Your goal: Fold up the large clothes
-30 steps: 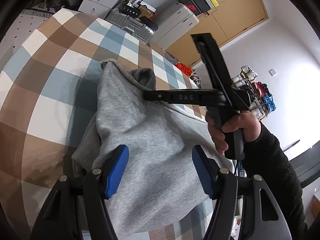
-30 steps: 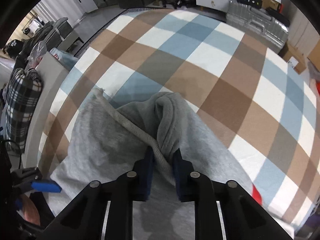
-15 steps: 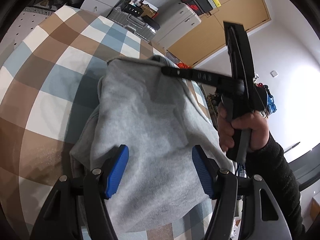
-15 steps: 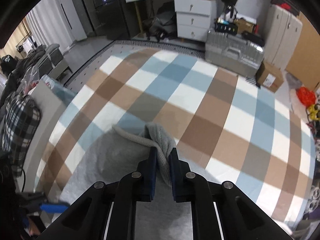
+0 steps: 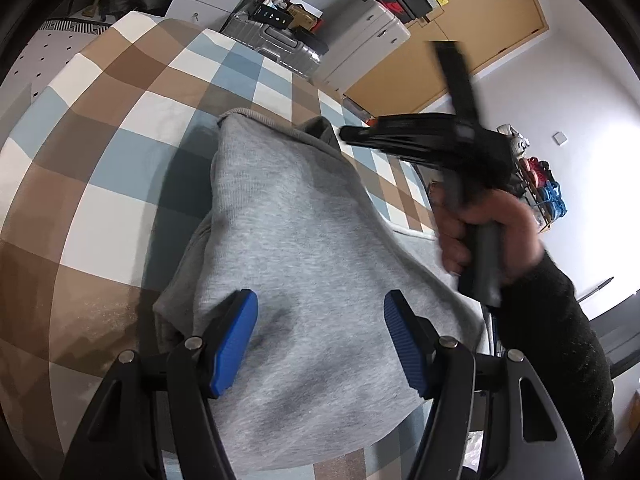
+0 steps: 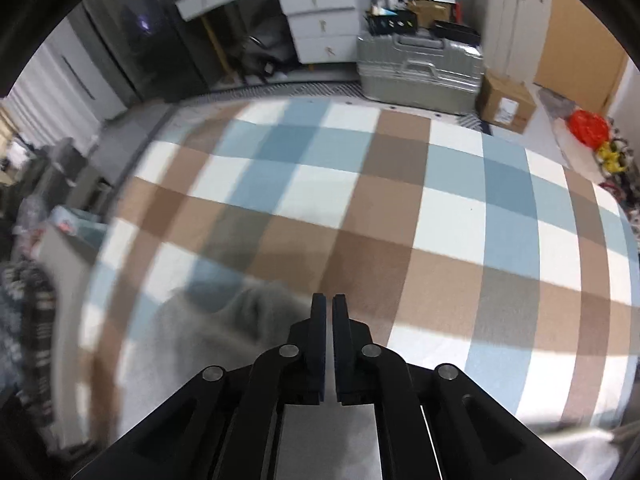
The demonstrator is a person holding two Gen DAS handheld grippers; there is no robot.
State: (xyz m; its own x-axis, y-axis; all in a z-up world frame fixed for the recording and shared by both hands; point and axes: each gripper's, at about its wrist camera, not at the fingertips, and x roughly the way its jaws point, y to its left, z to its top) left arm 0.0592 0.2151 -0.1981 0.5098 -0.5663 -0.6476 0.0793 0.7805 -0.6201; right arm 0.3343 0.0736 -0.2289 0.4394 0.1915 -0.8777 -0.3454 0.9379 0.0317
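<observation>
One grey sweatshirt [image 5: 296,248], bunched and partly folded, lies on the checked blanket [image 5: 100,128]; everything below is placed relative to that sweatshirt. Left gripper [image 5: 320,344] hangs over its near end, angled down, jaws at a middling spread with the two blue pads [image 5: 234,340] either side of the fabric; whether they touch the cloth can't be told, and nothing is clamped. Right gripper [image 6: 329,312] is off the garment: its jaws have just been closing and now stand nearly together, a thin slit between them with no cloth in it. In the right wrist view the sweatshirt [image 6: 224,320] is a blurred grey heap just left of and below those fingertips, apart from them. From the left wrist view the same tool [image 5: 436,140] is motion-blurred above the sweatshirt's far right edge, nose aimed left across the collar end, gripped by one hand [image 5: 480,236] in a black sleeve [image 5: 560,328] that enters from the lower right. Count: one garment, two grippers, one visible hand. Beyond the far edge of the blanket from the sweatshirt: one silver hard-shell suitcase [image 6: 420,72], one cardboard box [image 6: 506,106] just right of it, a white drawer unit [image 6: 320,28] behind, and a wooden wardrobe door [image 5: 460,36]. A red bag [image 6: 588,126] sits further right.
</observation>
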